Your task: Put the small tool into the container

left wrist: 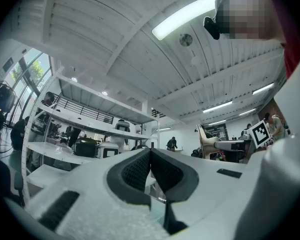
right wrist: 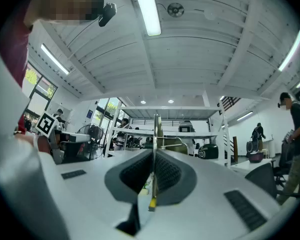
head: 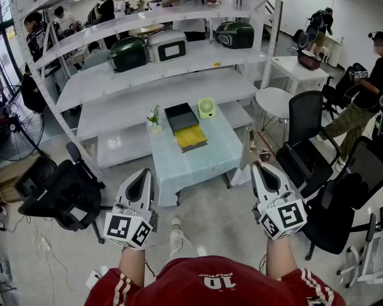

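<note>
- The right gripper (right wrist: 154, 156) is clamped on the small tool (right wrist: 156, 134), a thin flat metal strip. It stands on edge between the pads, with a yellow end at the back, and reaches well past the jaw tips.
- The left gripper (left wrist: 150, 156) has its jaws pressed together, pad against pad, with nothing between them.
- In the head view the left gripper (head: 143, 173) and right gripper (head: 256, 166) are held low and side by side, well apart. Each is at the end of a bare forearm and points forward over the floor.
- The container (head: 180, 116), a dark open box, lies ahead of both grippers and between their lines, on a pale blue table (head: 207, 155).
- A box with yellow contents (head: 191, 138) sits just on the grippers' side of the container, touching it.
- Neither gripper reaches the table's near edge.
</note>
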### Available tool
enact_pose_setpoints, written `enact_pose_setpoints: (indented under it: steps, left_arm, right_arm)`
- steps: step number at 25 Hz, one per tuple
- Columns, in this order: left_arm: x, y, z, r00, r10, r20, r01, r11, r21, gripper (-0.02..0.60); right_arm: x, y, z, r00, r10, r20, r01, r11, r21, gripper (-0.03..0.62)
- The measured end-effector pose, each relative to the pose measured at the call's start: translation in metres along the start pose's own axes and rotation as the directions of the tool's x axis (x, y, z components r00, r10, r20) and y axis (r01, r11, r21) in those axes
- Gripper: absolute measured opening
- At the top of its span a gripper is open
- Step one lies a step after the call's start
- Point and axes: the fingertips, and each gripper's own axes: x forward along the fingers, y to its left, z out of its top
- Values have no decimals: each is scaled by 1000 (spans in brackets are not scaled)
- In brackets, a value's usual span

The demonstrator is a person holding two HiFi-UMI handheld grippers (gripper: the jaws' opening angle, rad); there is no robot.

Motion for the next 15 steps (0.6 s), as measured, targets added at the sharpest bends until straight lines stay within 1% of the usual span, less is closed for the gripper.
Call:
enact_pose_setpoints:
  steps: [5, 15]
  left_arm:
    - [-5, -2, 4, 1000, 2, 7, -2, 1000, 2, -2]
    - [-13, -3, 11, 1000, 4, 12, -4, 1000, 5, -2]
  right_arm:
    - [-4, 1, 0, 1000, -7, -5, 7, 1000, -6, 11]
    - [-6, 13, 11, 1000, 12, 9, -12, 1000, -22, 11]
